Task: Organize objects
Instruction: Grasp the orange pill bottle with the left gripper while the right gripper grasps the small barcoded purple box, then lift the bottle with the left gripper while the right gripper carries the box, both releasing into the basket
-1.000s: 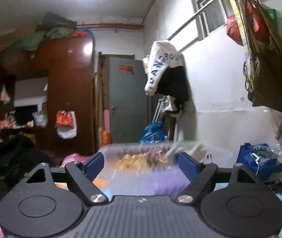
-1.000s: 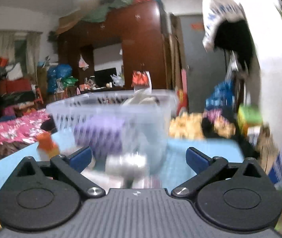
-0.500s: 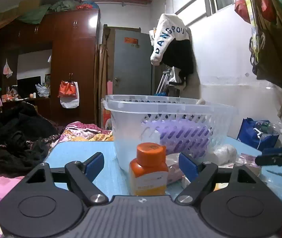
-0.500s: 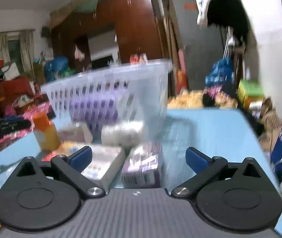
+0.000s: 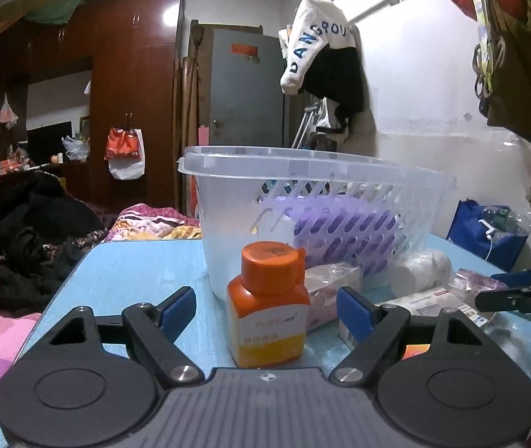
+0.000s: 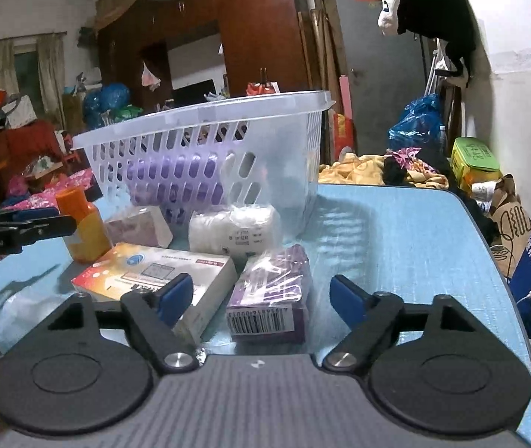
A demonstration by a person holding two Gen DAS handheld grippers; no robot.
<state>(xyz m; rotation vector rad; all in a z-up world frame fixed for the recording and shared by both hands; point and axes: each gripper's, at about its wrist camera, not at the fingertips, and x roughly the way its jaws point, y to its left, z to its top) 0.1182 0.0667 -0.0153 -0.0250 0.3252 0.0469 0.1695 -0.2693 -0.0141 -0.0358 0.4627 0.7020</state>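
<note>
Left claw: the left gripper (image 5: 267,308) stands wide open and empty, its blue pads either side of an upright orange bottle (image 5: 268,302), neither pad touching it.
Right claw: the right gripper (image 6: 261,298) is likewise spread and holding nothing, with a purple wrapped packet (image 6: 271,298) lying flat between its fingers, barcode end nearest.
What has just changed: a second ago both cameras were swinging, blurred, with the left one looking high over the room; now both have come down level with the blue table (image 6: 396,231) and sit steady, each claw lined up on one item.
Basket: the clear plastic basket (image 5: 314,201) stands just beyond both claws, already holding something purple behind its slots.
Left of the right claw: a white-and-orange box (image 6: 153,272) lies flat, its near end just under the left finger.
Ahead of the right claw: a white wrapped roll (image 6: 233,229) rests against the basket wall, a pinkish pack (image 6: 138,227) beside it.
What it means: the approach looks finished and the sorting barely begun; most goods are still on the table, so the likely next step is closing on the bottle or the packet and lifting it over the rim.
Risk: the tall bottle could tip if one pad lands first.
</note>
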